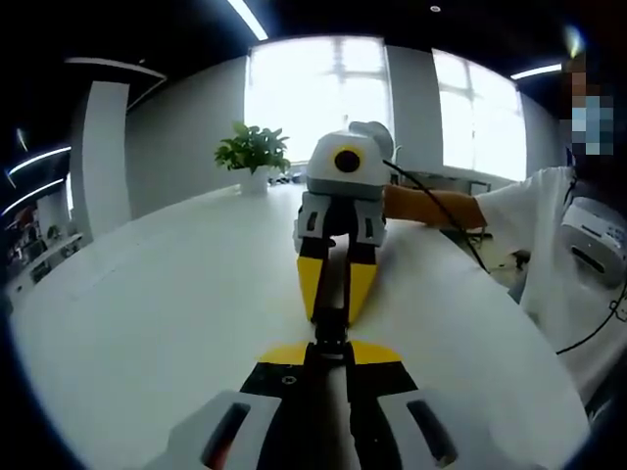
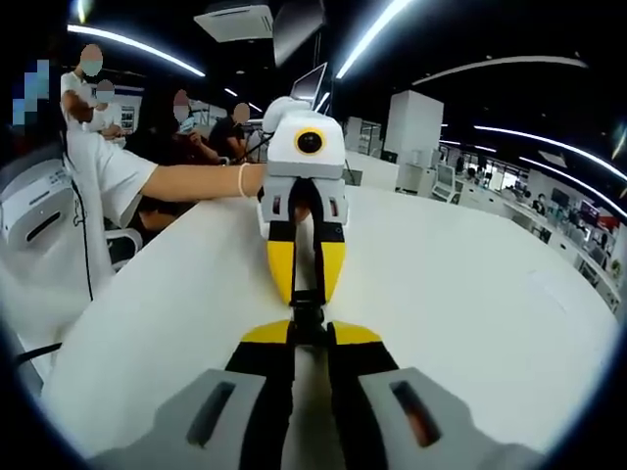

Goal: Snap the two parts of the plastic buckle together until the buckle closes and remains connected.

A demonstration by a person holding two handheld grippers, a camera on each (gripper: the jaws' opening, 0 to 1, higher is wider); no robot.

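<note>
A black plastic buckle (image 1: 331, 331) hangs above the white table (image 1: 147, 294), pinched between two yellow-tipped grippers that face each other tip to tip. My left gripper (image 1: 330, 351) rises from the bottom of the left gripper view, shut on the near end of the buckle. My right gripper (image 1: 332, 311) comes down from above, shut on the far end. In the right gripper view the right gripper (image 2: 310, 335) holds the buckle (image 2: 308, 313) from below and the left gripper (image 2: 306, 294) meets it from above. The jaws hide the seam between the two halves.
A potted plant (image 1: 253, 152) stands at the table's far edge by the windows. A person's forearm (image 2: 196, 181) and white sleeve (image 1: 549, 245) reach in from the side. Bare table top (image 2: 470, 294) spreads around the grippers. Other people sit behind.
</note>
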